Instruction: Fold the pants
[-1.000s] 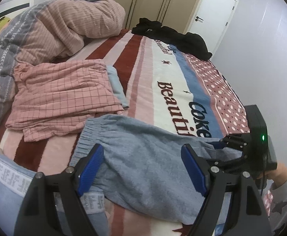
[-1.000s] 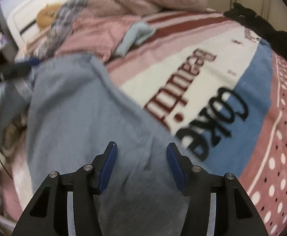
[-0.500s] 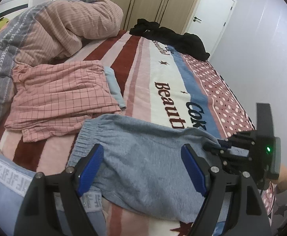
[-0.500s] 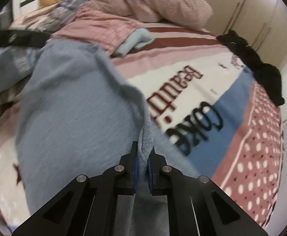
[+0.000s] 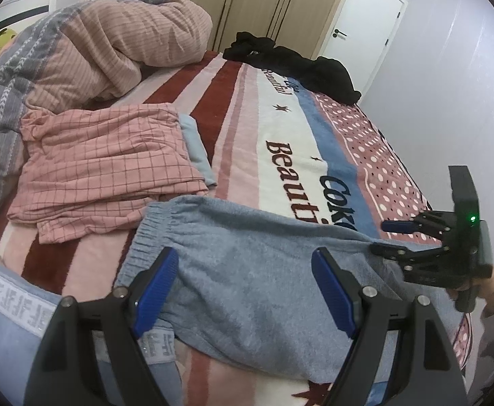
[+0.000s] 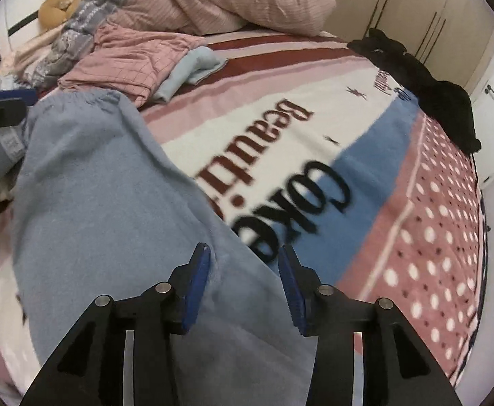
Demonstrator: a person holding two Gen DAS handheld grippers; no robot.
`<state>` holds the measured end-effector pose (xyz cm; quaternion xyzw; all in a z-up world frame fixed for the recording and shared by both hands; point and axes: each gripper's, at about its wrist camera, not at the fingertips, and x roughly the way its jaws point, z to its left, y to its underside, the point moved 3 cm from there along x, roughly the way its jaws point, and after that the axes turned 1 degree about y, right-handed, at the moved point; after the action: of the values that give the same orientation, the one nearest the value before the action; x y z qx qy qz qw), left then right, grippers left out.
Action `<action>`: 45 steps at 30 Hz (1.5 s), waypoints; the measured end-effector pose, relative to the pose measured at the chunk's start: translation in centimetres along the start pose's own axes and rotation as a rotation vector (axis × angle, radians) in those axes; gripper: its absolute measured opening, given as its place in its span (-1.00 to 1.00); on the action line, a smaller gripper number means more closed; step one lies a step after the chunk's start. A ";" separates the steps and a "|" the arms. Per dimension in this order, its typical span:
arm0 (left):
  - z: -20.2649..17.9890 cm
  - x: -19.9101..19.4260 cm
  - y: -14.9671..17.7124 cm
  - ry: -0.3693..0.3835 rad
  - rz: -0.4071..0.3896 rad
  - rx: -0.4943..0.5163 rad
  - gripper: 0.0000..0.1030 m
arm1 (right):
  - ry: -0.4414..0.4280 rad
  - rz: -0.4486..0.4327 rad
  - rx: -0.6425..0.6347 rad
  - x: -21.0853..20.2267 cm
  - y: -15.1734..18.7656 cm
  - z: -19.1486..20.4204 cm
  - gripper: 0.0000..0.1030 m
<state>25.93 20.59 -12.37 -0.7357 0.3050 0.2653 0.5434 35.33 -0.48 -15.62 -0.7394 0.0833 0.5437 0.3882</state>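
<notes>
Pants of grey-blue fleece lie flat on the striped blanket, left gripper wide apart above them, right gripper opening, pads clear of the cloth.

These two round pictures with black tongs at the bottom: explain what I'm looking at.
Each picture comes from a camera on a hand-held gripper, looking along its two blue-padded fingers. A person holds one in each hand, no robot.

The left gripper hangs wide open over grey-blue pants spread on a striped blanket. Its view also shows the right gripper from the side.

The right gripper is opening above the pants' edge and grips nothing.

Also on the bed: pink checked clothes, a black garment and a quilt.
</notes>
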 end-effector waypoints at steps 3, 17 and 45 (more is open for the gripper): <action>-0.1 -0.1 0.0 0.004 -0.003 0.003 0.51 | -0.049 0.032 0.020 -0.6 1.6 -1.1 -0.15; -0.3 0.4 0.2 -0.008 0.010 0.011 0.51 | -0.155 0.098 -0.051 1.0 5.3 0.7 -0.11; -0.1 -0.4 0.1 0.018 -0.009 -0.016 0.51 | 0.178 0.026 -0.186 -2.5 4.6 1.8 -0.98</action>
<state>25.59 20.53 -12.12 -0.7436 0.3043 0.2588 0.5362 30.48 -3.16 -15.85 -0.8165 0.0762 0.4862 0.3019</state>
